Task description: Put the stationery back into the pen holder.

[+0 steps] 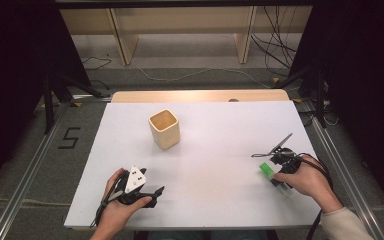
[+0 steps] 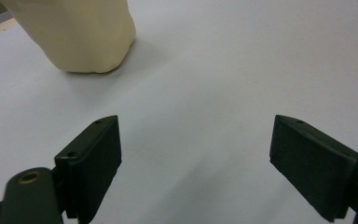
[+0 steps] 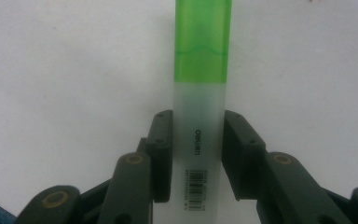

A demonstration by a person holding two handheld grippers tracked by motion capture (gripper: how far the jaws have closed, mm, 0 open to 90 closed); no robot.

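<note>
A highlighter [image 3: 200,84] with a green cap and a frosted white barrel points away along my right gripper's [image 3: 198,122] jaws, which press on the barrel from both sides. In the high view the highlighter [image 1: 267,169] is low over the white tabletop at the right, with my right gripper [image 1: 278,179] and the hand behind it. I cannot tell whether it touches the surface. A cream square cup [image 1: 164,129] stands upright left of the table's middle. My left gripper [image 1: 152,192] rests near the front left edge, open and holding nothing [image 2: 196,140], with the cup [image 2: 79,32] ahead at upper left.
The white tabletop [image 1: 220,130] has bare room between the two hands and behind the cup. Its wooden far edge [image 1: 200,95] borders the floor. Dark stands and cables flank the table on both sides.
</note>
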